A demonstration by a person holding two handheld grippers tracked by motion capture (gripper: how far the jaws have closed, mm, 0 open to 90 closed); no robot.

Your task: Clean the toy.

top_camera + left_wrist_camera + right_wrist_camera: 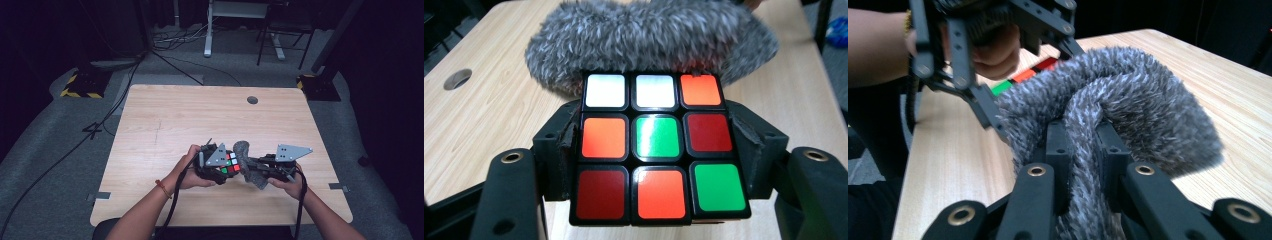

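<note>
Left gripper (656, 150) clamps a scrambled puzzle cube (656, 147); right gripper (1083, 145) pinches a grey fuzzy cloth (1128, 95) pressed against the cube's far side, above the table (165, 120) near its front edge; broad bare tabletop lies beyond.

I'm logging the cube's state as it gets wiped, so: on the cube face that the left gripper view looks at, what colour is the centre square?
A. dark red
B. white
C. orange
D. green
D: in the left gripper view the puzzle cube, clamped between the jaws, shows a green square at the middle of that face, with the grey fluffy cloth behind it.
</note>
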